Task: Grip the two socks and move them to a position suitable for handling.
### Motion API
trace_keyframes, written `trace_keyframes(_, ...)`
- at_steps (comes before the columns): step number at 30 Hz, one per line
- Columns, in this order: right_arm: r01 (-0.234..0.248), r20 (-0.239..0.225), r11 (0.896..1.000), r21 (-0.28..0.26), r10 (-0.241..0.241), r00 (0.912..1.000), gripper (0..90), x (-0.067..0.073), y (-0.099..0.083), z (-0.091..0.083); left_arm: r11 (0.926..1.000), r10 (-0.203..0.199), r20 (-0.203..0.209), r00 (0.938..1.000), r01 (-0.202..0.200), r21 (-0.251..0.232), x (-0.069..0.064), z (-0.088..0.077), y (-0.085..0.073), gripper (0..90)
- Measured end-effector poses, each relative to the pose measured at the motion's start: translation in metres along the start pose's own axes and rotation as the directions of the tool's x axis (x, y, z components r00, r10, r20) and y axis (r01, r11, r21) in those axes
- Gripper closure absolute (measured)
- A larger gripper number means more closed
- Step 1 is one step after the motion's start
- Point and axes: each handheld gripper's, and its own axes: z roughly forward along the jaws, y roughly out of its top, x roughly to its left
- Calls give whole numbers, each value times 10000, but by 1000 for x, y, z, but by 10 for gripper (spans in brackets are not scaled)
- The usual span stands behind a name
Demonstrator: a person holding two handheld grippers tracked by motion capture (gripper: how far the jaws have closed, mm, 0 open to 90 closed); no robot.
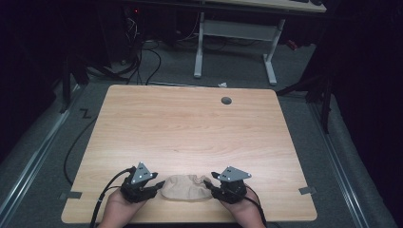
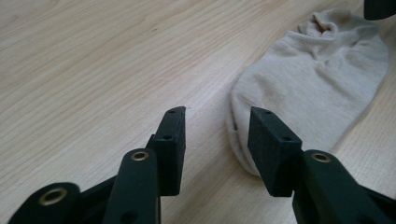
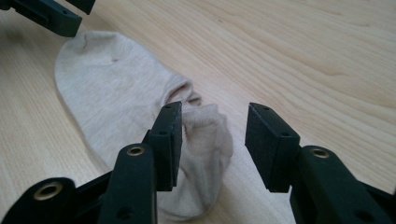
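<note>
A beige ankle sock (image 1: 185, 187) lies flat on the wooden table (image 1: 190, 128) near its front edge, between the two grippers. My left gripper (image 1: 159, 185) is at the sock's toe end, open, with the sock's tip (image 2: 322, 79) just beyond its right jaw. My right gripper (image 1: 209, 183) is at the cuff end, open, and the bunched cuff (image 3: 205, 135) lies between its jaws. The left gripper (image 2: 217, 128) and the right gripper (image 3: 214, 133) each hold nothing. Part of the other gripper (image 3: 51, 14) shows past the sock's toe.
A round grey cable grommet (image 1: 226, 100) sits near the table's far edge. Beyond the table stands a white desk frame (image 1: 235, 33) on grey floor with black cables (image 1: 142, 61). Two grey tape tabs (image 1: 307, 190) mark the front corners.
</note>
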Motion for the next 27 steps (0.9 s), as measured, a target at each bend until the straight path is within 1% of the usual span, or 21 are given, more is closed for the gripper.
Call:
trace_keyframes(5, -66, 193, 9998, -198, 70, 9998, 555, -6, 2, -1, 9994, -290, -179, 9994, 287, -208, 10, -6, -2, 556)
trace_keyframes(6, -120, 278, 9996, -250, 127, 9995, 555, -9, 2, 0, 9988, -411, -239, 9989, 405, -281, 14, -8, -3, 556)
trace_keyframes(8, -154, 300, 9994, -313, 163, 9994, 555, -10, 2, 0, 9976, -596, -306, 9978, 585, -361, 19, -12, -5, 556)
trace_keyframes(10, -328, 363, 9988, -350, 340, 9988, 558, -15, 2, 1, 9967, -707, -415, 9966, 689, -432, 23, -15, -7, 551)
trace_keyframes(11, -375, 394, 9987, -348, 388, 9985, 561, -17, 2, 1, 9950, -853, -495, 9951, 825, -559, 27, -17, -8, 549)
trace_keyframes(13, -599, 443, 9974, -390, 616, 9971, 564, -22, 2, 3, 9945, -889, -695, 9936, 847, -611, 33, -19, -10, 527)
trace_keyframes(14, -743, 479, 9962, -455, 765, 9959, 564, -26, 2, 5, 9949, -880, -805, 9929, 835, -568, 37, -20, -11, 499)
trace_keyframes(16, -860, 640, 9948, -542, 894, 9939, 561, -32, 2, 5, 9956, -839, -1121, 9902, 787, -499, 43, -20, -13, 477)
trace_keyframes(17, -920, 735, 9941, -568, 961, 9927, 557, -35, 2, 6, 9958, -847, -1182, 9894, 800, -443, 46, -20, -15, 470)
trace_keyframes(18, -965, 833, 9936, -589, 1013, 9914, 555, -37, 2, 6, 9955, -912, -1329, 9869, 872, -359, 51, -20, -16, 464)
trace_keyframes(19, -981, 1025, 9932, -633, 1043, 9893, 550, -40, 1, 6, 9950, -975, -1380, 9856, 933, -365, 54, -21, -17, 461)
trace_keyframes(20, -1021, 1097, 9926, -659, 1089, 9880, 544, -43, 0, 6, 9934, -1134, -1402, 9836, 1097, -342, 59, -22, -18, 456)
trace_keyframes(21, -1266, 1121, 9897, -674, 1336, 9847, 543, -47, -2, 6, 9919, -1253, -1420, 9819, 1211, -375, 61, -23, -19, 449)
trace_keyframes(22, -1397, 1122, 9878, -683, 1467, 9828, 543, -50, -3, 7, 9893, -1443, -1457, 9787, 1394, -435, 65, -25, -21, 442)
trace_keyframes(23, -1505, 1243, 9866, -630, 1574, 9797, 542, -54, -5, 7, 9872, -1571, -1452, 9769, 1513, -500, 67, -27, -22, 437)
trace_keyframes(25, -1592, 1491, 9855, -589, 1663, 9747, 539, -61, -9, 6, 9846, -1708, -1510, 9737, 1631, -625, 71, -31, -22, 424)
trace_keyframes(26, -1791, 1567, 9819, -611, 1867, 9698, 536, -64, -11, 5, 9835, -1764, -1561, 9719, 1674, -690, 73, -32, -22, 418)
trace_keyframes(27, -1835, 1692, 9811, -619, 1915, 9668, 532, -68, -13, 3, 9826, -1800, -1613, 9703, 1697, -758, 75, -33, -22, 414)
